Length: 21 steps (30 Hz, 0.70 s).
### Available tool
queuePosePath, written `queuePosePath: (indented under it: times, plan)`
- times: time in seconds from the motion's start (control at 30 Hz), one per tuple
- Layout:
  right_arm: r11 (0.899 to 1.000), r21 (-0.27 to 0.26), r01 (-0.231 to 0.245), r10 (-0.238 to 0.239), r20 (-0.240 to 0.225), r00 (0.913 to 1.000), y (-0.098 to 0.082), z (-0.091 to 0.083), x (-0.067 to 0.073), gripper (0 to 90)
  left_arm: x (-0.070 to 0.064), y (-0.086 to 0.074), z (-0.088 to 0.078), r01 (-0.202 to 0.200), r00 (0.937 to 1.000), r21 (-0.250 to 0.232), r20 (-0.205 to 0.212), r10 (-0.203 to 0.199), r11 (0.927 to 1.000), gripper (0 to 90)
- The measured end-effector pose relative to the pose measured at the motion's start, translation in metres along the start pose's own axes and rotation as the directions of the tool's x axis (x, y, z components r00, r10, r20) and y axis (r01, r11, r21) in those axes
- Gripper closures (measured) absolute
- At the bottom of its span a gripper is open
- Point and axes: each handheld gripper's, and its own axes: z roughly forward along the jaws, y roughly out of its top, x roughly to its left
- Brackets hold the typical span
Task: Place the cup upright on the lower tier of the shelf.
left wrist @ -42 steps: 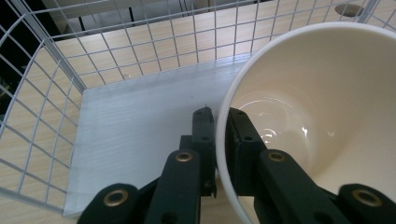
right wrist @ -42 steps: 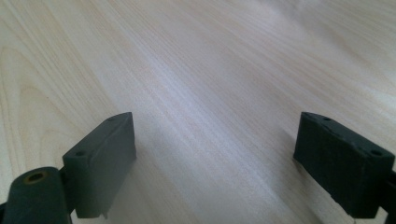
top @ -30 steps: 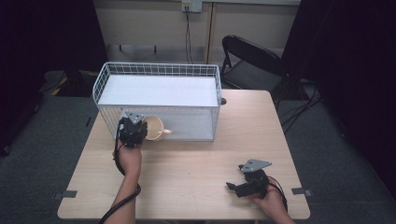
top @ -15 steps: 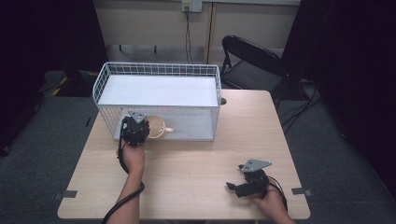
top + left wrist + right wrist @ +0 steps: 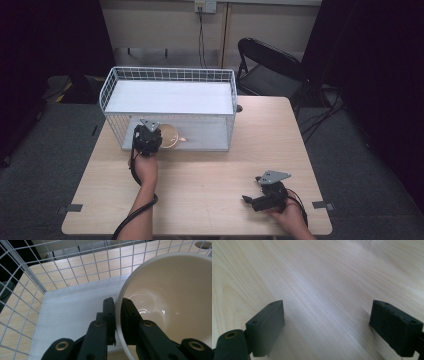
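A cream bowl (image 5: 172,302) is pinched by its rim between the jaws of my left gripper (image 5: 118,305), one jaw inside and one outside. In the high view the bowl (image 5: 169,136) sits inside the lower level of the white wire rack (image 5: 170,80), just above the white shelf board (image 5: 72,312), with the left gripper (image 5: 148,136) at the rack's open front. My right gripper (image 5: 255,200) rests low over the wooden table (image 5: 210,170) near the front right corner. Its jaws stand wide apart over bare wood, gripper (image 5: 327,322) holding nothing.
The rack has a white top board (image 5: 170,97) and wire walls around the lower shelf. A black folding chair (image 5: 272,67) stands behind the table's far right. Cables trail from both grippers along the person's forearms.
The left gripper has carried the bowl forward and to the right, deeper into the rack's lower level. The right gripper has stayed where it was.
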Motion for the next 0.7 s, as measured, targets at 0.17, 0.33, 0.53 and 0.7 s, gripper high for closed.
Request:
queuePosePath:
  times: [0.17,0.33,0.53,0.7]
  plan:
    - [1.000,0.000,0.000,0.000,0.000,1.0000,0.0000,0.0000,0.0000,11.9,0.0012,-0.0004,0.0040,0.011,0.9999,0.005,-0.003,-0.011,0.9999,83.3]
    - [1.000,0.000,0.000,0.000,0.000,1.0000,0.0000,0.0000,0.0000,11.9,0.0016,-0.0005,0.0068,0.008,0.9998,0.007,-0.017,-0.008,0.9999,83.2]
    - [1.000,0.000,0.000,0.000,0.000,1.0000,0.0000,0.0000,0.0000,11.9,0.0006,-0.0003,0.0090,0.025,0.9994,0.002,-0.023,-0.025,0.9997,83.2]
    - [1.000,0.000,0.000,0.000,0.000,1.0000,0.0000,0.0000,0.0000,11.9,0.0001,0.0007,0.0102,0.020,0.9993,-0.001,-0.033,-0.020,0.9998,83.1]
